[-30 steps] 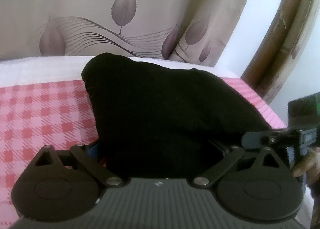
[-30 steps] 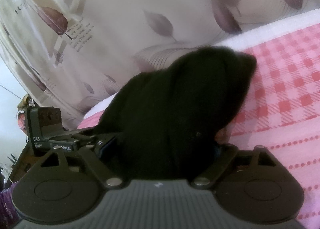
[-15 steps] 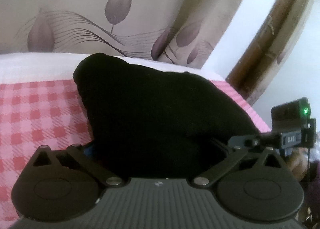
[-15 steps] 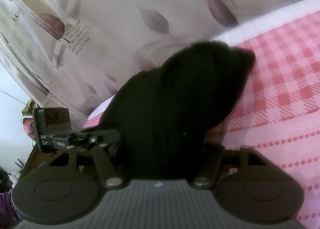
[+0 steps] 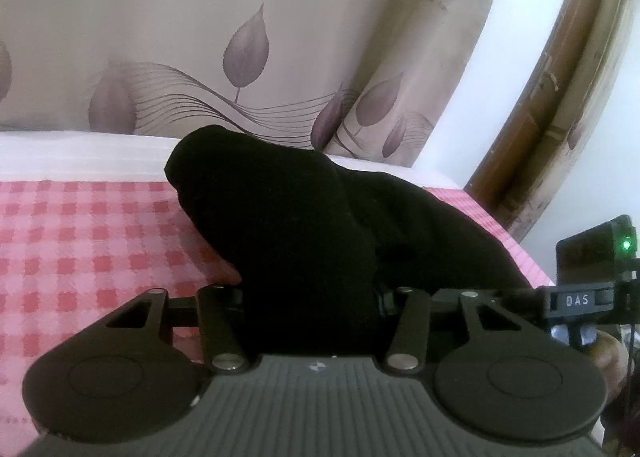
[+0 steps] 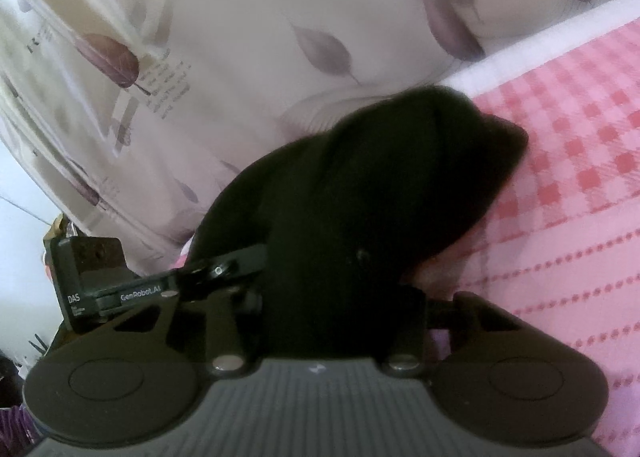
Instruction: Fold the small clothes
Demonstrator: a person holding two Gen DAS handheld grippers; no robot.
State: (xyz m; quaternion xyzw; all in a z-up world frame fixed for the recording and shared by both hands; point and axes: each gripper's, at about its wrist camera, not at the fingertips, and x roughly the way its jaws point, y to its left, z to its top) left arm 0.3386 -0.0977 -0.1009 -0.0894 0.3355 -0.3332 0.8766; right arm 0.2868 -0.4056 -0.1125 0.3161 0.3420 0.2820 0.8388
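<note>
A small black garment [image 5: 304,225] hangs bunched in front of both cameras, held up over the pink checked bedcover [image 5: 80,241]. My left gripper [image 5: 312,309] is shut on one edge of it; the cloth hides the fingertips. My right gripper [image 6: 340,305] is shut on the other edge of the same black garment [image 6: 372,193], fingertips hidden too. The right gripper's body shows at the right edge of the left wrist view [image 5: 580,299], and the left gripper's body shows at the left of the right wrist view [image 6: 104,285]. The two grippers are close, side by side.
A leaf-print curtain [image 5: 240,57] hangs behind the bed. A white strip of bedding [image 5: 72,153] runs along the far edge. A brown wooden frame [image 5: 560,97] stands at the right. The bedcover [image 6: 580,185] spreads to the right in the right wrist view.
Both grippers have closed their linkages tighter on the black garment. The cloth has gathered narrower and lifted a little, and the grippers stay close together.
</note>
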